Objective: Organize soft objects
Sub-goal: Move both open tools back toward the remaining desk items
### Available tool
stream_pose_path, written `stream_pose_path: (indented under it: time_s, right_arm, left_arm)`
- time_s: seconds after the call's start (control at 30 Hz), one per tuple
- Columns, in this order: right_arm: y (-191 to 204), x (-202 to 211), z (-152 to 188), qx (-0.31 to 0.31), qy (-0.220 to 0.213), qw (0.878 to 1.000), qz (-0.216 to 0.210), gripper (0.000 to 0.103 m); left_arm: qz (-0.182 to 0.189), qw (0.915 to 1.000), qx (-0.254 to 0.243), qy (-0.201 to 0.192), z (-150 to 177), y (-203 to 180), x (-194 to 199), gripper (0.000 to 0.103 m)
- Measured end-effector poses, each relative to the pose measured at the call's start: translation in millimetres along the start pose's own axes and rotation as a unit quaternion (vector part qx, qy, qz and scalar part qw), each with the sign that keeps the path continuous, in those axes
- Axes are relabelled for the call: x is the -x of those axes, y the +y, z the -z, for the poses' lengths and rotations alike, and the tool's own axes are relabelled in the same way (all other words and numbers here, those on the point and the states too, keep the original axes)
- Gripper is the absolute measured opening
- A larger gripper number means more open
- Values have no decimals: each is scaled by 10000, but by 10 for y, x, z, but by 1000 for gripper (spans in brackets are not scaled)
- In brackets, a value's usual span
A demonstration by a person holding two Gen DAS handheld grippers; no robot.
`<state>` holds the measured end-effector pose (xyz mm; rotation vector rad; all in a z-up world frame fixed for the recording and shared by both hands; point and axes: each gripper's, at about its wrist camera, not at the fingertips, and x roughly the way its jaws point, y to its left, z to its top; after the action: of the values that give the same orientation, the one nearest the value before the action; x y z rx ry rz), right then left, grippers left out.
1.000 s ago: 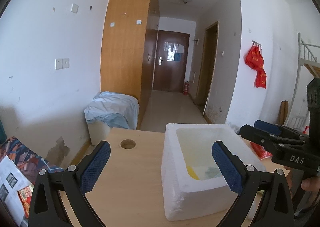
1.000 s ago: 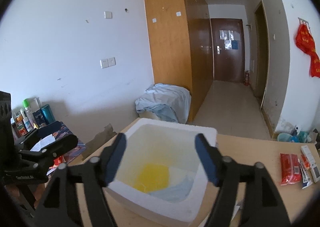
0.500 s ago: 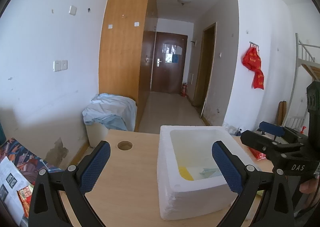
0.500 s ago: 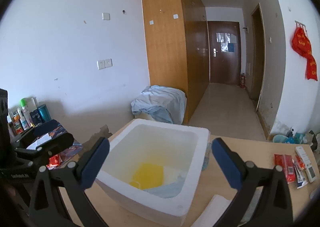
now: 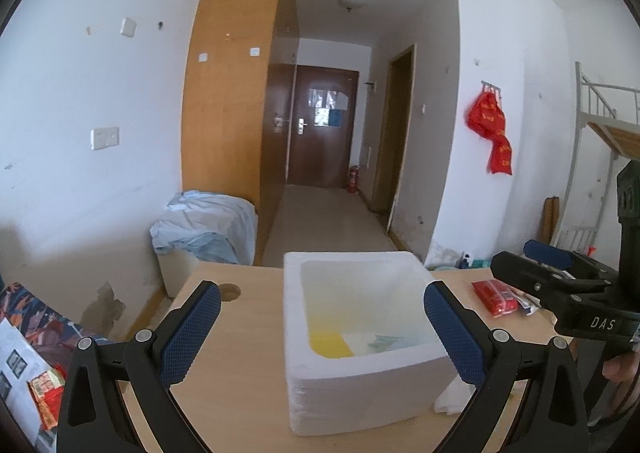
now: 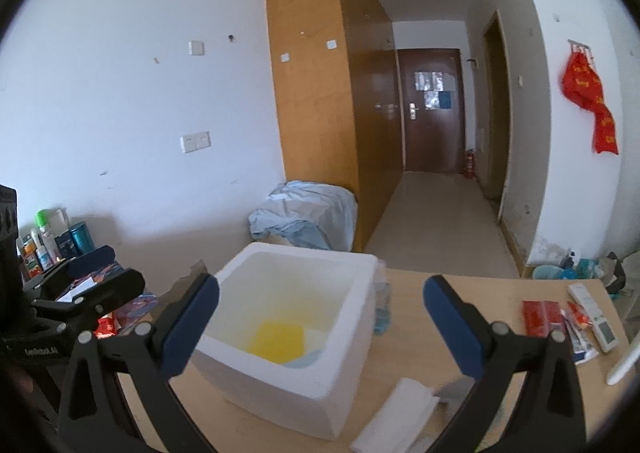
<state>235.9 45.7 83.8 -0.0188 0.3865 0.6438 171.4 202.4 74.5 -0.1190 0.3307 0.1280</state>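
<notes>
A white foam box (image 5: 360, 381) stands on the wooden table (image 5: 224, 373); it also shows in the right wrist view (image 6: 280, 377). Inside lie a yellow cloth (image 6: 278, 337) and a pale blue cloth (image 6: 306, 359), also seen in the left wrist view as the yellow cloth (image 5: 328, 343) and the pale cloth (image 5: 384, 341). My left gripper (image 5: 320, 329) is open and empty, raised before the box. My right gripper (image 6: 320, 325) is open and empty above the box's near side. A white folded cloth (image 6: 396, 413) lies beside the box.
Red packets (image 6: 540, 317) and a remote control (image 6: 592, 317) lie on the table's right part. A round hole (image 5: 229, 292) is in the table's far left. A box draped in blue fabric (image 5: 208, 225) stands behind the table. Bottles (image 6: 44, 241) stand at left.
Both grippers have drawn back and up from the foam box. The right gripper's jaws have opened wide. The left gripper's jaws stayed open.
</notes>
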Motion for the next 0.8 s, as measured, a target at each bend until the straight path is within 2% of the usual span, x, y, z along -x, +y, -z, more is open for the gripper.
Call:
stream_pose_path:
  time_s: [0.5, 0.8]
  right_arm:
    - [-599, 709, 130, -321, -310, 9953, 863, 103]
    - [-752, 988, 214, -358, -361, 9916, 1191, 103]
  left_arm:
    - [677, 9971, -335, 38, 1, -777, -3, 101]
    - [953, 9939, -559, 12, 27, -1132, 90, 102]
